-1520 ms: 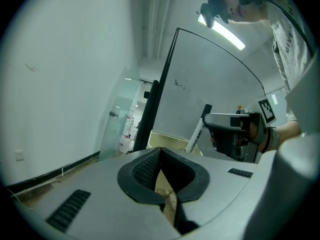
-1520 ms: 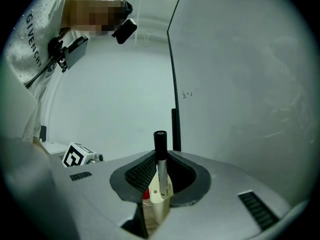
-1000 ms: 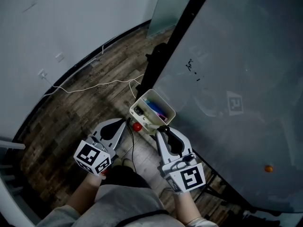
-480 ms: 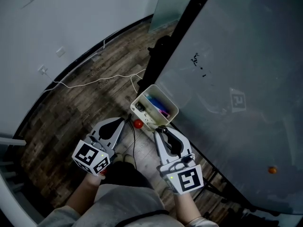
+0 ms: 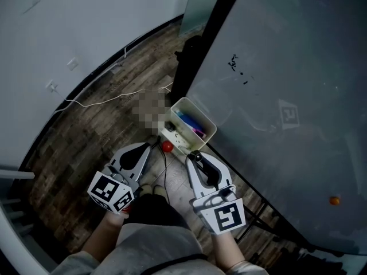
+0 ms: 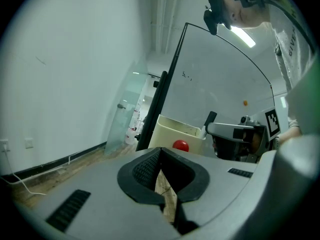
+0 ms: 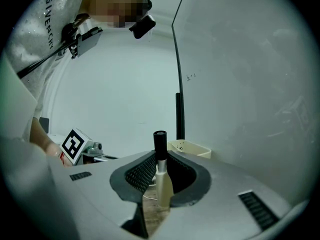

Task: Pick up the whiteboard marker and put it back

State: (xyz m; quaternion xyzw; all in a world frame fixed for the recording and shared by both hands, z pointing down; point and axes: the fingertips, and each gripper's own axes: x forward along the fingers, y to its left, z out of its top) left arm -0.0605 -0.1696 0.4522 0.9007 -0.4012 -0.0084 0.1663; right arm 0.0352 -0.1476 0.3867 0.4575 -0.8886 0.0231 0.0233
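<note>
Nearer cream plastic tray than moments ago. White, black-capped whiteboard marker clamped upright in right tongs; put-back looks close. Left tongs closed, empty.

Wood-plank floor with a white cable trailing near the grey wall. Whiteboard beside a black upright post; few black marks upper left, one orange dot (magnet or mark, cannot tell) lower right. Red round object low by the board's edge
</note>
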